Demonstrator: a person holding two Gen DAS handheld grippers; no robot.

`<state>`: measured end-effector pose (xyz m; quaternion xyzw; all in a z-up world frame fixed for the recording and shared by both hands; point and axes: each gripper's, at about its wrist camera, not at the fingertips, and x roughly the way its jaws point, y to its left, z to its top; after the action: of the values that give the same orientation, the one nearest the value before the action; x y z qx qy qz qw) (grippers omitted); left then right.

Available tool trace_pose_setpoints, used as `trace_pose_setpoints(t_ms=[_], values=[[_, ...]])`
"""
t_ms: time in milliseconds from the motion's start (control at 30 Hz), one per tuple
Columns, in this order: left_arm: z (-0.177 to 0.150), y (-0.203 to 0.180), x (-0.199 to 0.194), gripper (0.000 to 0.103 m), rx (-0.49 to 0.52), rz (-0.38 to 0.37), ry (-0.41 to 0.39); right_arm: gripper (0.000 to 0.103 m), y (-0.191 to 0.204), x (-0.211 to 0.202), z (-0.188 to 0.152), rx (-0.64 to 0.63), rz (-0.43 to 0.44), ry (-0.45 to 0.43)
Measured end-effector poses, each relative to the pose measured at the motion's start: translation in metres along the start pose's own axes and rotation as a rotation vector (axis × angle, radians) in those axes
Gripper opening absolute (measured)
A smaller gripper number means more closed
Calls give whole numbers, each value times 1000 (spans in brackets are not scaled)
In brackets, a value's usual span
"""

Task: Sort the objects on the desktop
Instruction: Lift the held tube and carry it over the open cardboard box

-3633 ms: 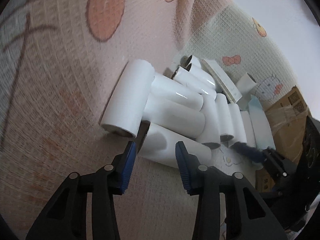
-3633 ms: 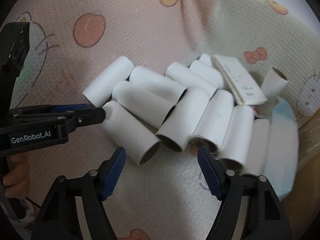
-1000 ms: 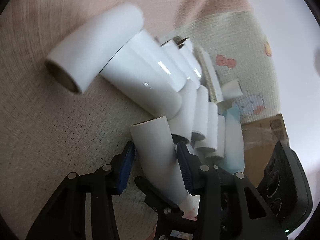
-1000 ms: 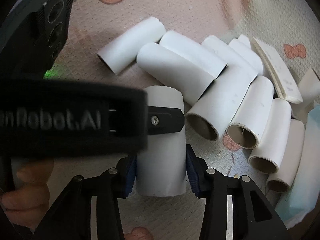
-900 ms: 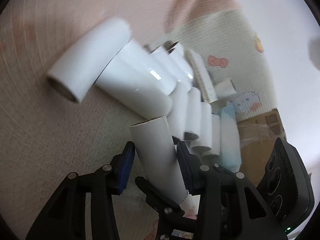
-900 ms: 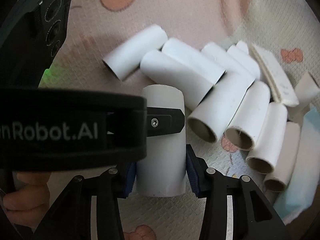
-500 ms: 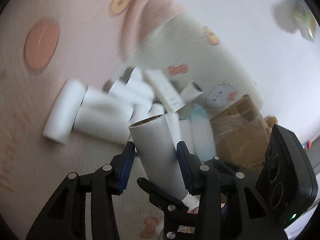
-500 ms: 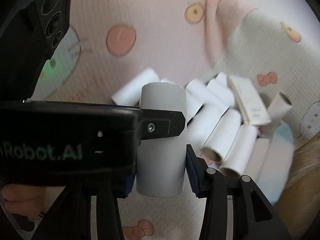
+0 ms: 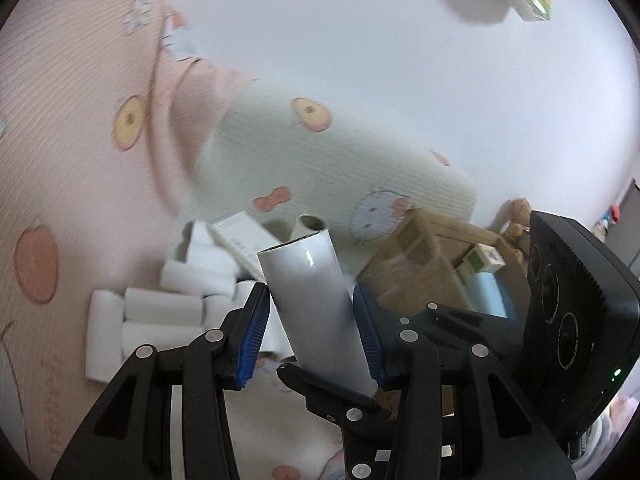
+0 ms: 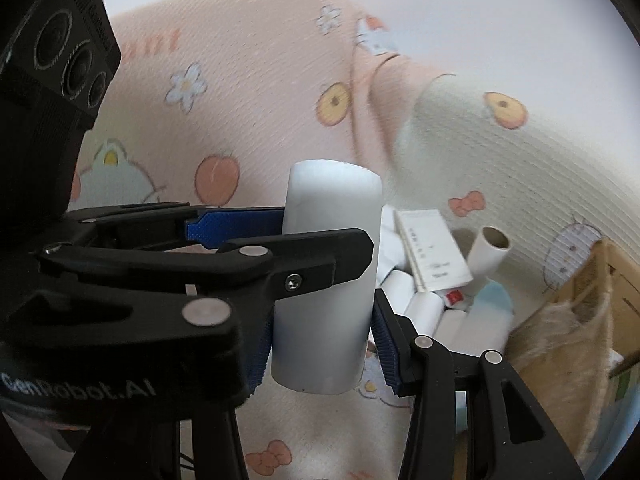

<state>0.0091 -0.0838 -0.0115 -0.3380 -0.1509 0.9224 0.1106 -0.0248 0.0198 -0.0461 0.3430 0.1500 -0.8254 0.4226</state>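
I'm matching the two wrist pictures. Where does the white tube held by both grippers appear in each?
Left wrist: the white tube stands lower centre, tilted, between the left gripper pads.
Right wrist: the tube is at centre, between the right gripper pads.
Shared landmark: the small upright tube behind the pile.

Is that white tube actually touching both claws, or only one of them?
Touching both. The right wrist view shows the white tube pinched between the right claw pads, with the left claw clamped across it.
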Motion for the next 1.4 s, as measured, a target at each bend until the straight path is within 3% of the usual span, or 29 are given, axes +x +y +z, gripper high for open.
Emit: trace_pose_setpoints(t_ms=[533, 900, 1067, 1400], values=[[45, -75, 27, 47, 117, -127, 21, 43, -59, -60, 15, 63, -148, -19], [58, -121, 61, 47, 196, -173, 73, 44, -114, -80, 7, 198, -137, 14], [62, -142, 78, 47, 224, -207, 128, 44, -128, -94, -9, 189, -193, 6], [73, -165, 118, 47, 166, -286, 307, 44, -160, -107, -29, 233, -222, 28]])
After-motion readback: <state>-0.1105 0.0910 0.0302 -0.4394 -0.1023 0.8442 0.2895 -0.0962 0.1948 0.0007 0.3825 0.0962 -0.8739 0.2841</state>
